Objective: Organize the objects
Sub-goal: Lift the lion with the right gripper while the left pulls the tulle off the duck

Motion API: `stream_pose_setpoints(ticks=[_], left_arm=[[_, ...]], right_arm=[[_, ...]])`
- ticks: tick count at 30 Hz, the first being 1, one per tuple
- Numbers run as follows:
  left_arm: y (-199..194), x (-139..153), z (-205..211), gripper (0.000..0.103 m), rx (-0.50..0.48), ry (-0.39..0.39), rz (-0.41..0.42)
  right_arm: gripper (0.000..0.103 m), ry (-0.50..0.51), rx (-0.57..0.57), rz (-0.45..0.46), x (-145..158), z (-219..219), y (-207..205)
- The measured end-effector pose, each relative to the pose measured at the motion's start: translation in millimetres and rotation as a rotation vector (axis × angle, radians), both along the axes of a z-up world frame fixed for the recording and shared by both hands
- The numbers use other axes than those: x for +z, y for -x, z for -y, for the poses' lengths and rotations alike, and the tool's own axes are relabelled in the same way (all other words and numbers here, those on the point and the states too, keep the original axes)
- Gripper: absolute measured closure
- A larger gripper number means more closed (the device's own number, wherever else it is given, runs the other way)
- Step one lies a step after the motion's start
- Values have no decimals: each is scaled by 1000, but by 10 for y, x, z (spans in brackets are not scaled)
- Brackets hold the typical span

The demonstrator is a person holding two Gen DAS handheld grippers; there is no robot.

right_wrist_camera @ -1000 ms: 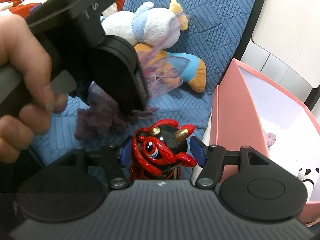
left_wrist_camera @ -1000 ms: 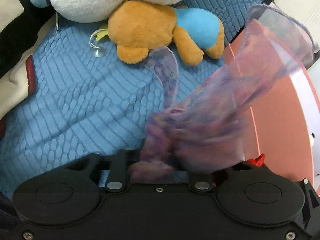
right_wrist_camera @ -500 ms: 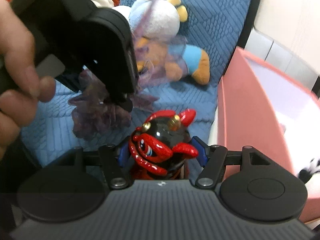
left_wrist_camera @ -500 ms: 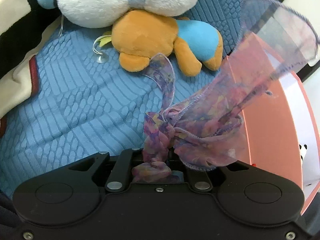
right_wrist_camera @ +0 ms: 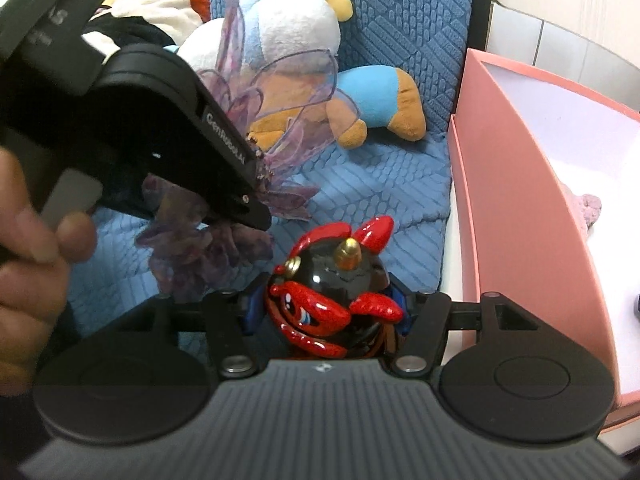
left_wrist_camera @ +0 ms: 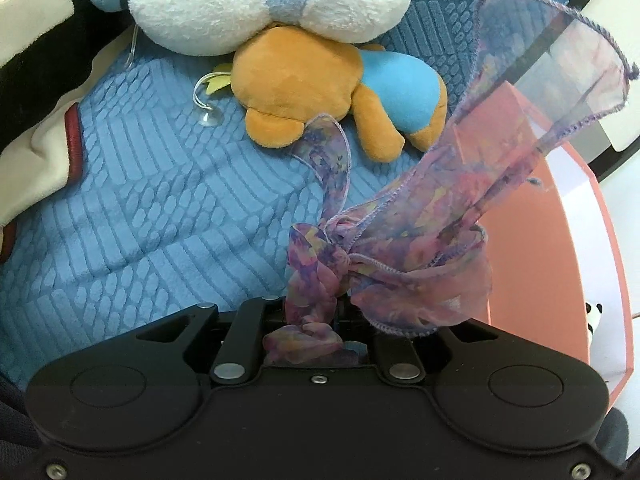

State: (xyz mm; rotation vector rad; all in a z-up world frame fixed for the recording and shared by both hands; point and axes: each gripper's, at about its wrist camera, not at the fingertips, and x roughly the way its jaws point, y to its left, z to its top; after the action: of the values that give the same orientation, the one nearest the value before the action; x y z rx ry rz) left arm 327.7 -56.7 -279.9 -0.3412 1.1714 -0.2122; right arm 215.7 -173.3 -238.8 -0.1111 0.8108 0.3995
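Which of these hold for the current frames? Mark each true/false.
1. The left gripper is shut on the sheer purple scarf. True.
2. The right gripper is empty. False: the red-and-black horned figurine sits between its fingers, and the jaws are closing on it.
3. The orange plush bear lies on the blue textured cushion. True.
4. The pink box is empty. False: a small pink plush and a panda toy are inside.
5. The white-and-blue plush sits in the box. False: it rests on the cushion, above the bear.
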Motion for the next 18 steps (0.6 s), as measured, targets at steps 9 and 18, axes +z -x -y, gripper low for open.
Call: stream_pose_setpoints(ticks=[9, 18], left_arm=[[37, 57, -96, 91, 29, 43, -1], [105, 399, -187, 91, 28, 103, 62]], right_arm=[[41, -42, -21, -78, 45, -6, -135], [41, -74, 6, -82, 317, -15, -145]])
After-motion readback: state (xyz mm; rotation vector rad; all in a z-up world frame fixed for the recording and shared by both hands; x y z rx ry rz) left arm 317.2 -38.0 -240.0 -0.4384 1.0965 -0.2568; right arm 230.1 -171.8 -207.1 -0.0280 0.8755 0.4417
